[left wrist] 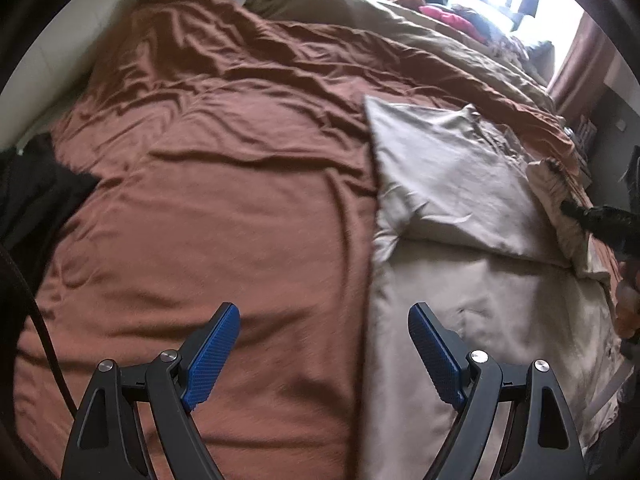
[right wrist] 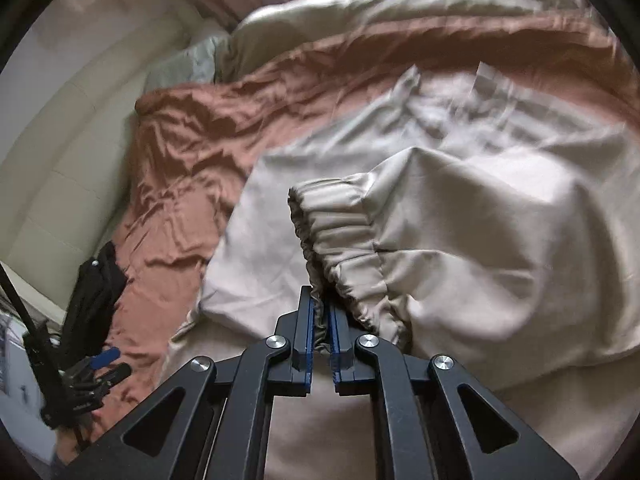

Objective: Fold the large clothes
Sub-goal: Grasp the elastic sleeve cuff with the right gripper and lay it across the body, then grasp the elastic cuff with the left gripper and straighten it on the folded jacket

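My right gripper (right wrist: 323, 322), jaws pinching the gathered elastic waistband (right wrist: 340, 240) of the beige trousers (right wrist: 480, 248), carries that end over the rest of the garment, which lies on the bed's rust-brown sheet (right wrist: 180, 152). My left gripper (left wrist: 324, 354), jaws spread wide and holding nothing, hovers above the sheet just beside the trousers' near edge (left wrist: 460, 280).

Step in hand, as I judge it: folding the waistband end across the legs. To do it well, I should keep the pinch firm on the elastic, lay the lifted part down so its edges match those beneath, and avoid dragging the lower layer. My free jaws could press the fold line flat before I let go. The fabric looks thin and slippery, so creases may slide.

Containers: none visible; the trousers rest directly on the bed, with a beige duvet (left wrist: 360, 12) beyond.
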Available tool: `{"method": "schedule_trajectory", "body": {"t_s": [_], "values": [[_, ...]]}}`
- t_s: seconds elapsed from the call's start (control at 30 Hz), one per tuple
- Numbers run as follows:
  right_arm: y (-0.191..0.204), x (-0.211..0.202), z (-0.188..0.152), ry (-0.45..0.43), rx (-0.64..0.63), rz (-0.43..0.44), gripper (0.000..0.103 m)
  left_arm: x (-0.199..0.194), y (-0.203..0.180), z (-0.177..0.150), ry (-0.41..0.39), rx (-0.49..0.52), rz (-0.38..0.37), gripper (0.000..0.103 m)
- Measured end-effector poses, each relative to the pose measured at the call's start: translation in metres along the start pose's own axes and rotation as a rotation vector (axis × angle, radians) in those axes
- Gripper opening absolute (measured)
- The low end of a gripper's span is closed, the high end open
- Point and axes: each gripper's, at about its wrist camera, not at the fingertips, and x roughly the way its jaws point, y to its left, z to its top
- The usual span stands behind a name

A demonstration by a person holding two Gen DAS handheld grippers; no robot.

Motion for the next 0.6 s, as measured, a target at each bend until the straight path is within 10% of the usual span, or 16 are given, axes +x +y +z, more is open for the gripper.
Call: {"method": "schedule_trajectory", "body": {"t_s": [0.13,0.27,0.6], "values": [[-0.005,0.010,0.007,0.033,0.024,-0.037,0.015,-0.007,0.009,-0.006,-0.006,0.005,0.023,0.087],[-0.011,-0.010,0.010,-0.024,0.008,-0.046,0.094,-0.011,0.009,-0.005,-0.012,0.000,0.012,0.087],[-0.073,-0.092,0.006,-0.152,-0.008,-0.205,0.094,0.001,-0.063,0.016,-0.027,0.063,-0.074,0.087]]}}
